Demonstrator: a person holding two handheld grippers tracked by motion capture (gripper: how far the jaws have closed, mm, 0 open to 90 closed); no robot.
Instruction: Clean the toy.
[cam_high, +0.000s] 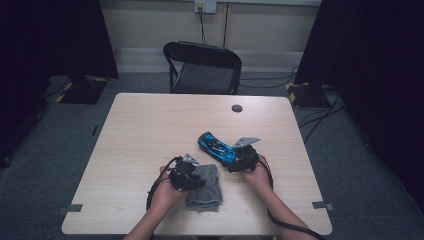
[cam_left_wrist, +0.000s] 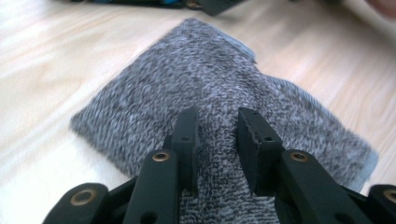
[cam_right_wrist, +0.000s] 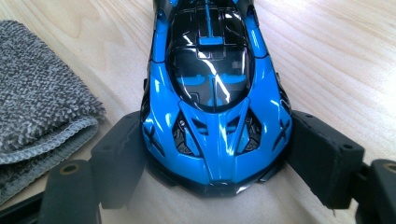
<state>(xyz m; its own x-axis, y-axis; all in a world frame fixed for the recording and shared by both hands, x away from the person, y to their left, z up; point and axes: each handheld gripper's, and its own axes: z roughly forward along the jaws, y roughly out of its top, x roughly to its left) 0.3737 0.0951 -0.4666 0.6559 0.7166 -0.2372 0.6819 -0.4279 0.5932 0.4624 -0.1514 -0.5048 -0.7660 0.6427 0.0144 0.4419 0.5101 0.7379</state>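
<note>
My right gripper (cam_right_wrist: 215, 154) clamps the blue toy car (cam_right_wrist: 212, 93) at frame centre. My left gripper (cam_left_wrist: 217, 140) seems pinched on a ridge of the grey cloth (cam_left_wrist: 196, 84) below. Next: lift the cloth to wipe the car.

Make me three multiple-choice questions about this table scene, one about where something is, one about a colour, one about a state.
1. Where does the grey cloth lie?
A. on the chair
B. on the table, on the toy car's left
C. on the floor

2. What colour is the toy car?
A. blue and black
B. red
C. white

3. What is the right tool doing?
A. hanging open over the cloth
C. clamping the car's end
B. resting empty on the chair

Answers:
1 B, the high view shows the cloth by the car on the table.
2 A, blue body, black roof.
3 C, both pads press the car's sides.
</note>
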